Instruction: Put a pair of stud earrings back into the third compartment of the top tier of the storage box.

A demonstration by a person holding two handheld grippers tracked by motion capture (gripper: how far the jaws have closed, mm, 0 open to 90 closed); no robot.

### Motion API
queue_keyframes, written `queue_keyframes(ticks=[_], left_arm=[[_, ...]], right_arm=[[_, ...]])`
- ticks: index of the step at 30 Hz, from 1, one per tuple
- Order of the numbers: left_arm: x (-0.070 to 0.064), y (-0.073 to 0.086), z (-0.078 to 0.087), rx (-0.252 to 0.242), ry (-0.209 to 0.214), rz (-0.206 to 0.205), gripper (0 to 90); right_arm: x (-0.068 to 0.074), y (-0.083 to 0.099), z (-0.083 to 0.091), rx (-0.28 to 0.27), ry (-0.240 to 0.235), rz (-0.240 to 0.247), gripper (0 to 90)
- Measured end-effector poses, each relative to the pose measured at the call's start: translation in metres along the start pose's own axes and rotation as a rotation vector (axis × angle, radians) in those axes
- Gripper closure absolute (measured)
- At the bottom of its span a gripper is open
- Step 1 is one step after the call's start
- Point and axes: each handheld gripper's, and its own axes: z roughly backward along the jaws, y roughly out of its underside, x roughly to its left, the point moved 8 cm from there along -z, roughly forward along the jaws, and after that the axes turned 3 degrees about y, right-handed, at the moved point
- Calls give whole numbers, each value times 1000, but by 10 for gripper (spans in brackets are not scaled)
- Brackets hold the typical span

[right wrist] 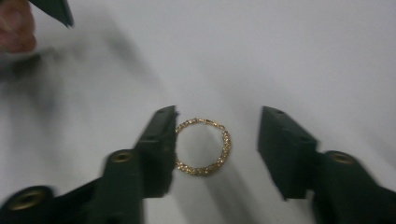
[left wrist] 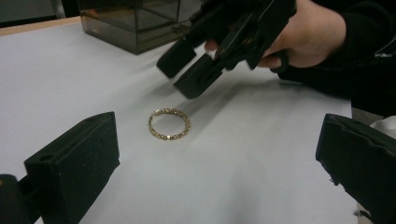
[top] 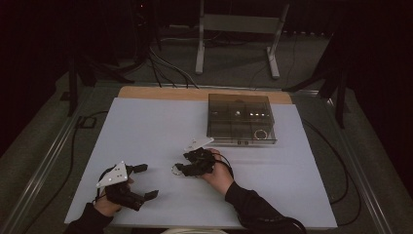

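Your right gripper [right wrist: 217,149] hangs over the bracelet [right wrist: 201,146], jaws open, the left one just overlapping the chain's 9 o'clock edge. Closing from here could flick the chain aside instead of pinching it, since it lies flat on the bench [top: 146,126]. It's a round loop with no long axis, at 7 o'clock from the box [top: 240,118]. Your left gripper [top: 139,183] waits open, apart.

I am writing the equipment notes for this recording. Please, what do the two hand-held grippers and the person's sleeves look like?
Both tools are black. The left hand-held gripper has two blocky rectangular jaws and a grey three-cornered plate on top with small pale dots. The right hand-held gripper carries a similar plate, and a thin black cable loops beside it. The sleeves are dark, long, reaching the wrists.
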Motion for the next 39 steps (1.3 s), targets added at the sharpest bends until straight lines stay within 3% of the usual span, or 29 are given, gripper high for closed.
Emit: queue_keyframes(ticks=[9,14,20,28,32,39], left_arm=[[0,0,0,-1,1,1,5],[0,0,0,0,0,-1,5],[1,0,0,-1,0,1,5],[1,0,0,1,-2,0,4],[1,0,0,-1,-3,3,5],[1,0,0,0,-2,3,5]], right_arm=[[-2,12,-17,68,48,26,674],[1,15,-22,94,51,50,752],[1,15,-22,95,60,68,851],[2,13,-20,97,42,67,867],[3,7,-13,80,46,87,867],[-3,-4,4,45,56,79,867]])
